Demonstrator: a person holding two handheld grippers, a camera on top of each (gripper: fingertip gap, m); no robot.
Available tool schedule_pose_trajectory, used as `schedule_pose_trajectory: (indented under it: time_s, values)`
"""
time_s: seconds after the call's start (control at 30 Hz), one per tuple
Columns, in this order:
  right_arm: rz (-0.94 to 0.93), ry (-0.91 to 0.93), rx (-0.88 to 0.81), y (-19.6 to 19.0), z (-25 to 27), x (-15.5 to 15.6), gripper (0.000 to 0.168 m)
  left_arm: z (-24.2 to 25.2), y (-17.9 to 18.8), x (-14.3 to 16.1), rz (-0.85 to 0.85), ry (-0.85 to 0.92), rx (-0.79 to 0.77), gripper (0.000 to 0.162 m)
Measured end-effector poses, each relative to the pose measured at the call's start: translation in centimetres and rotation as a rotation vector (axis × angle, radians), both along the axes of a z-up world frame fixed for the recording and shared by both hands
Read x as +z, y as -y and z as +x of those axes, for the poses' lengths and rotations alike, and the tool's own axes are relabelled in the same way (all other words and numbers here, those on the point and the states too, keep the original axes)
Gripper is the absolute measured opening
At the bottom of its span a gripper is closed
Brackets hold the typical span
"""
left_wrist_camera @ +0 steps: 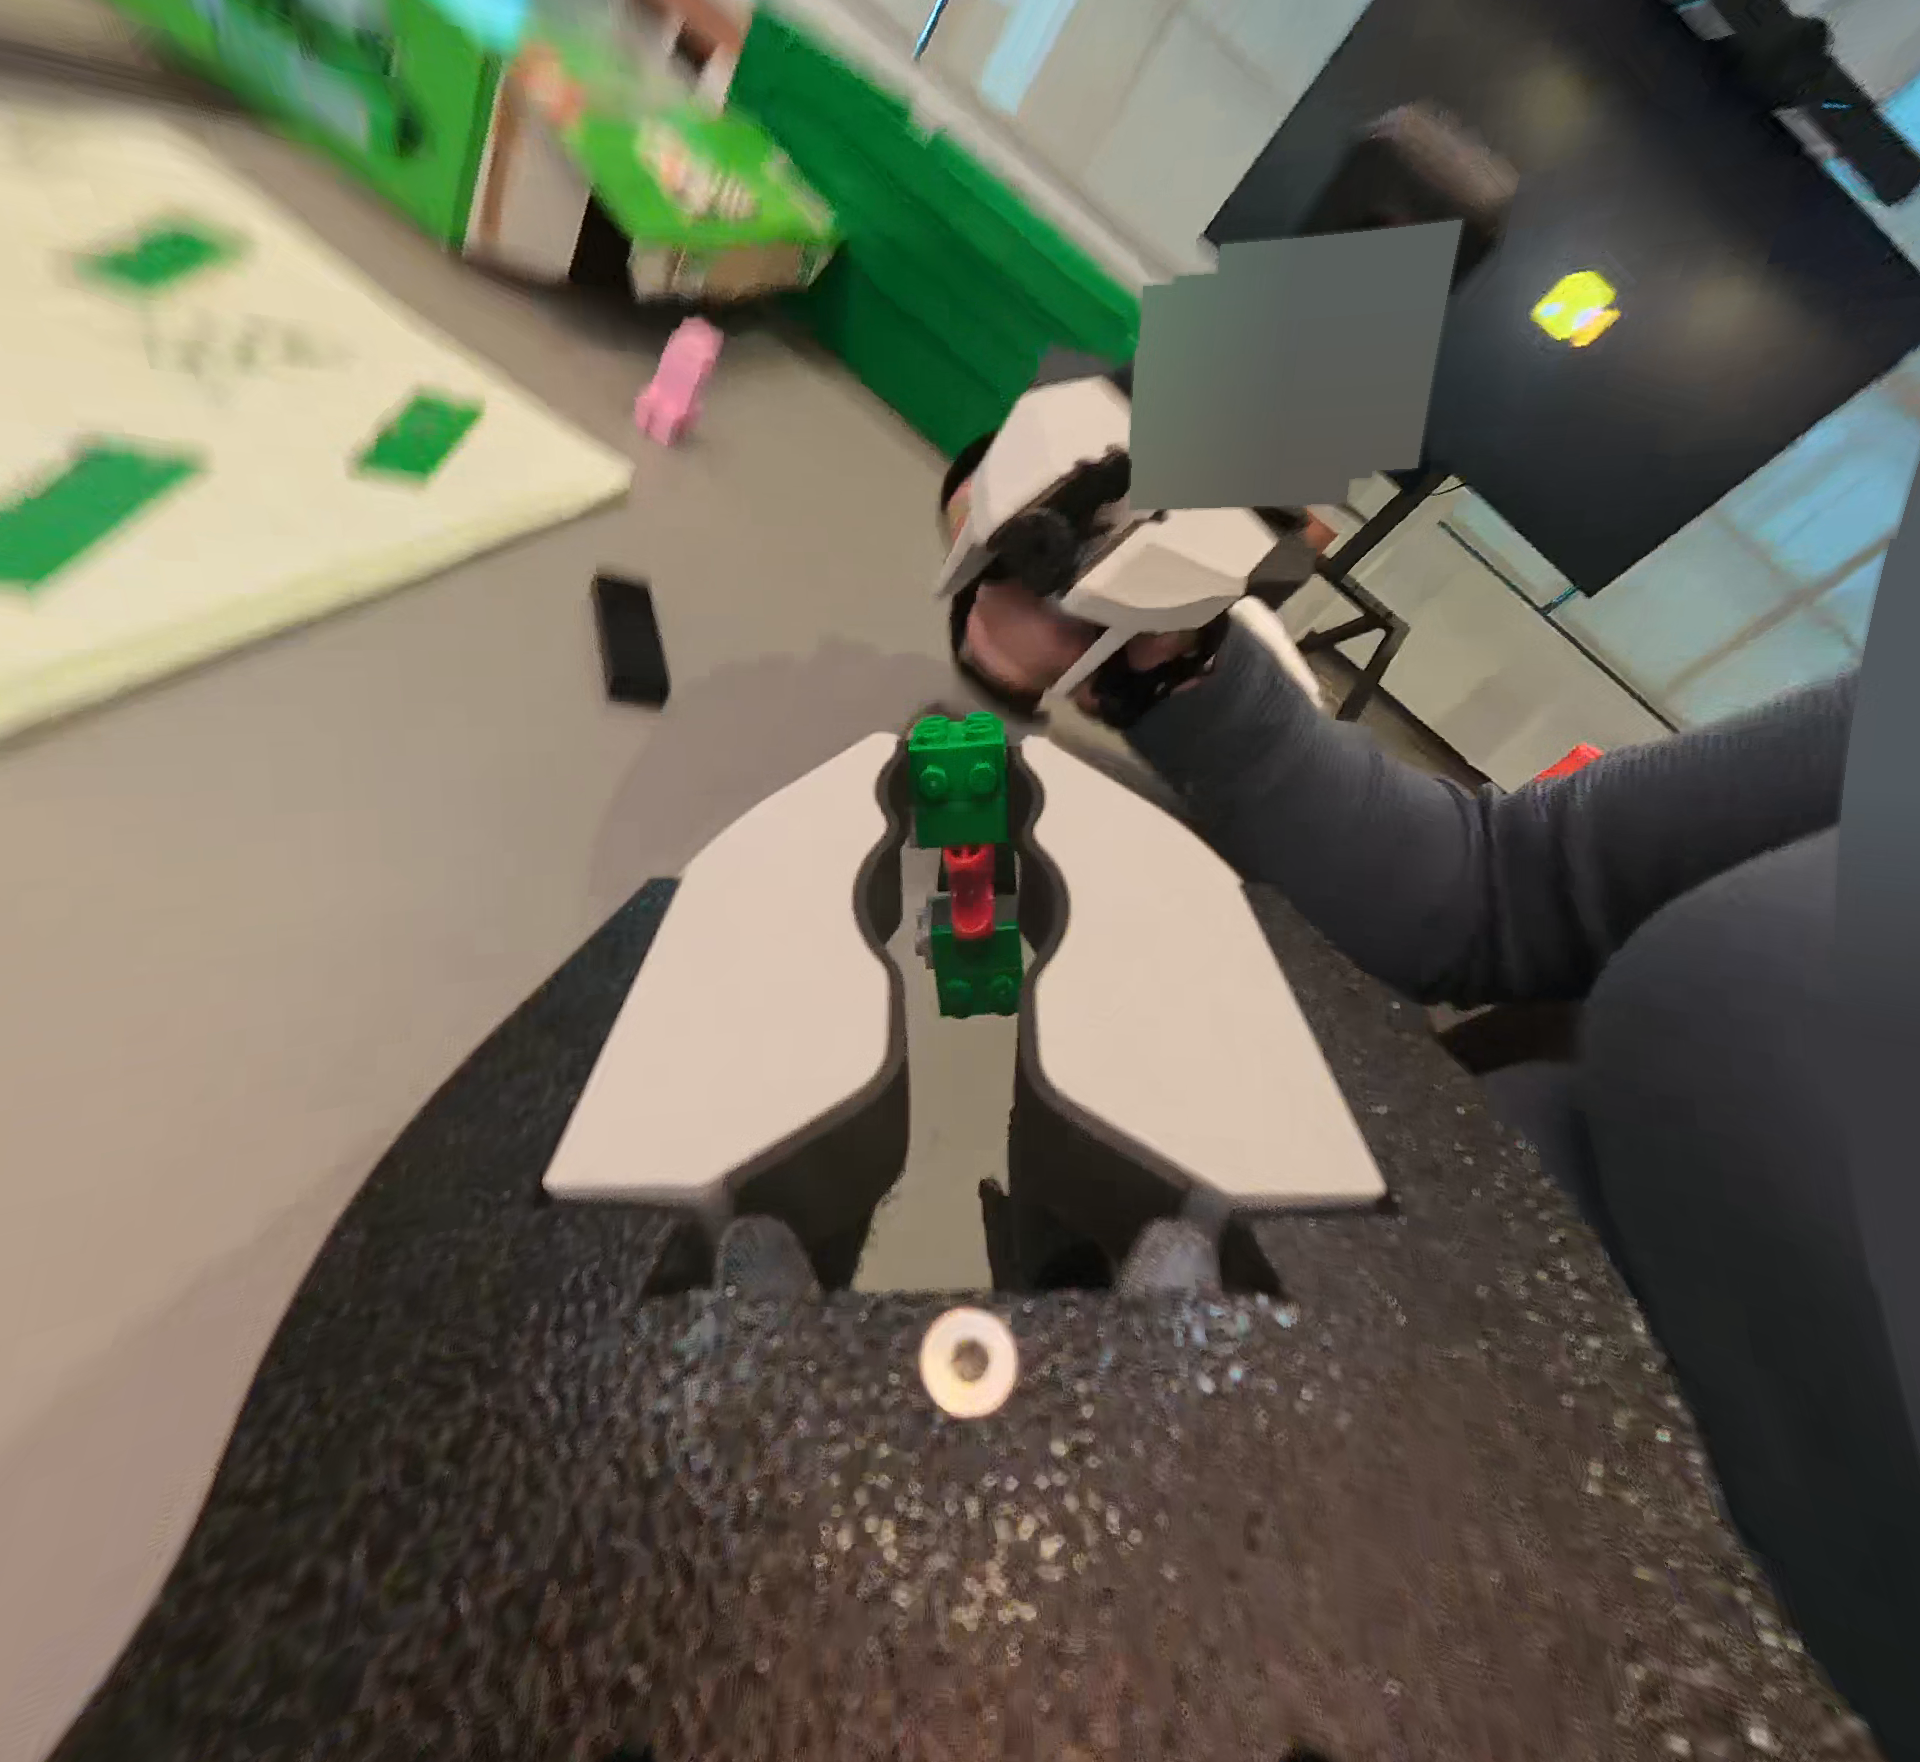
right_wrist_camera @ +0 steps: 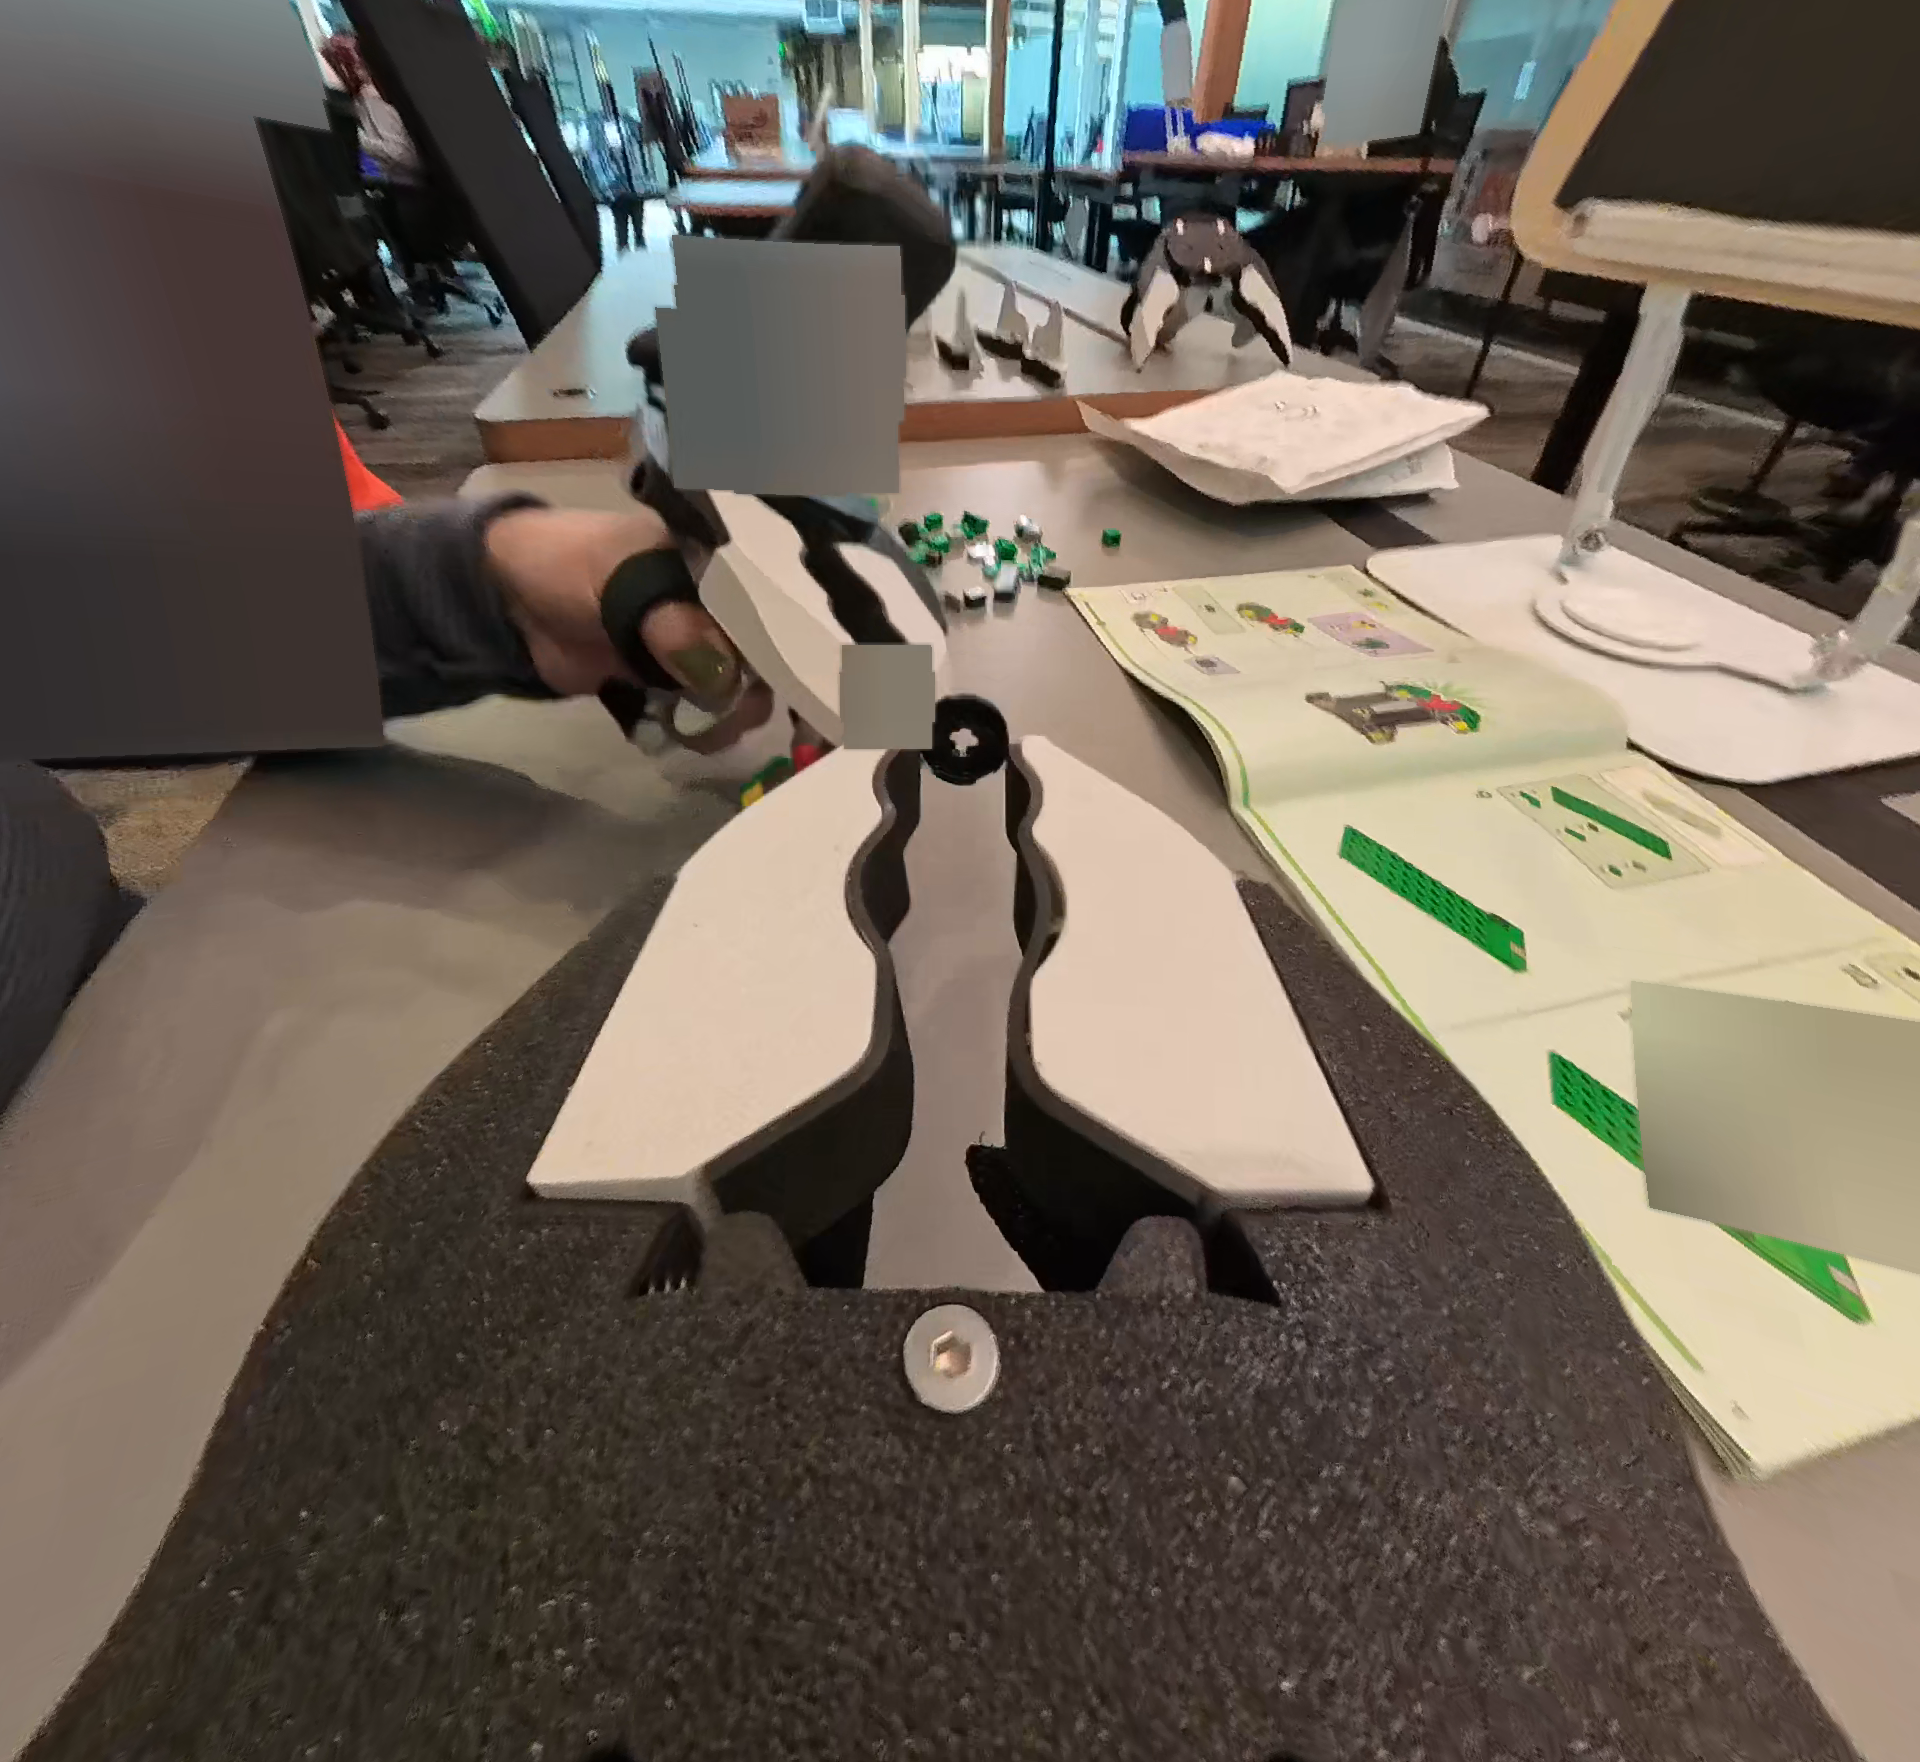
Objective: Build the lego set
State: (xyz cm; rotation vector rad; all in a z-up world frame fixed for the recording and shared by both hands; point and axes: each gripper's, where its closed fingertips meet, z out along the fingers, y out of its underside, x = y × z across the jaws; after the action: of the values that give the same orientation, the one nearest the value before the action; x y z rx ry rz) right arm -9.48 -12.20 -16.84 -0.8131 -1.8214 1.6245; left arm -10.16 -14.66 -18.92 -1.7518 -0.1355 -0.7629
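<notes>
In the left wrist view my left gripper (left_wrist_camera: 961, 762) is shut on a small lego assembly (left_wrist_camera: 958, 803) of green bricks with a red piece in the middle, held upright above the grey table. My right gripper (right_wrist_camera: 961, 756) is shut on a small round black lego piece (right_wrist_camera: 964, 741) at its fingertips. The right gripper also shows in the left wrist view (left_wrist_camera: 1060, 549), held by a hand just beyond the assembly. The left gripper shows in the right wrist view (right_wrist_camera: 810, 611), with bits of the green and red assembly (right_wrist_camera: 774, 772) below it.
An open instruction booklet (right_wrist_camera: 1455, 829) lies to the right, and shows blurred in the left wrist view (left_wrist_camera: 208, 413). A pile of loose green and grey pieces (right_wrist_camera: 977, 549) lies behind. A black brick (left_wrist_camera: 629, 637), a pink figure (left_wrist_camera: 681, 382), green boxes (left_wrist_camera: 312, 50), a white lamp base (right_wrist_camera: 1714, 673) and crumpled paper (right_wrist_camera: 1288, 434) are on the table. Left tips to right tips: about 4 centimetres. Left tips and right tips are each some 25 centimetres from the pink figure (left_wrist_camera: 681, 382).
</notes>
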Motion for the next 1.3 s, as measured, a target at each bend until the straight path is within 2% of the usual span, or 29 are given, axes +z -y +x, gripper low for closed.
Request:
schedule_pose_trajectory:
  time_s: [0.2, 0.4, 0.5, 0.63, 0.8, 0.93, 1.03, 1.2, 1.3]
  values:
    - [0.043, 0.107, 0.004, -1.3, 0.7, -2.3, 0.015, -0.5, 0.6, -3.8, -0.303, 0.021, -0.028, 0.017]
    - [0.019, 0.140, 0.038, -0.9, 1.0, -3.0, 0.015, -1.1, 0.8, -5.1, -0.403, 0.109, -0.056, 0.020]
    - [0.012, 0.157, 0.045, -0.9, 1.1, -3.4, 0.015, -1.1, 1.0, -6.1, -0.432, 0.094, -0.069, 0.031]
    - [-0.026, 0.174, 0.053, -1.1, 1.1, -3.5, 0.015, -1.1, 1.3, -5.4, -0.396, 0.091, -0.094, 0.045]
    - [-0.089, 0.175, 0.055, -1.6, 1.1, -3.1, 0.015, -2.2, 2.4, -3.5, -0.288, -0.144, -0.132, 0.045]
    - [-0.120, 0.184, 0.059, -1.8, 1.1, -3.0, 0.015, -2.8, 2.8, -2.3, -0.212, -0.483, -0.207, 0.037]
    - [-0.125, 0.190, 0.063, -1.7, 1.1, -3.0, 0.015, -2.7, 3.0, -3.0, -0.283, -0.688, -0.314, 0.036]
    - [-0.128, 0.198, 0.067, -1.7, 1.1, -3.1, 0.015, -2.8, 2.4, -4.8, -0.383, -0.760, -0.421, 0.038]
    - [-0.141, 0.204, 0.070, -1.8, 1.1, -3.1, 0.015, -2.6, 2.2, -5.0, -0.391, -0.717, -0.479, 0.034]
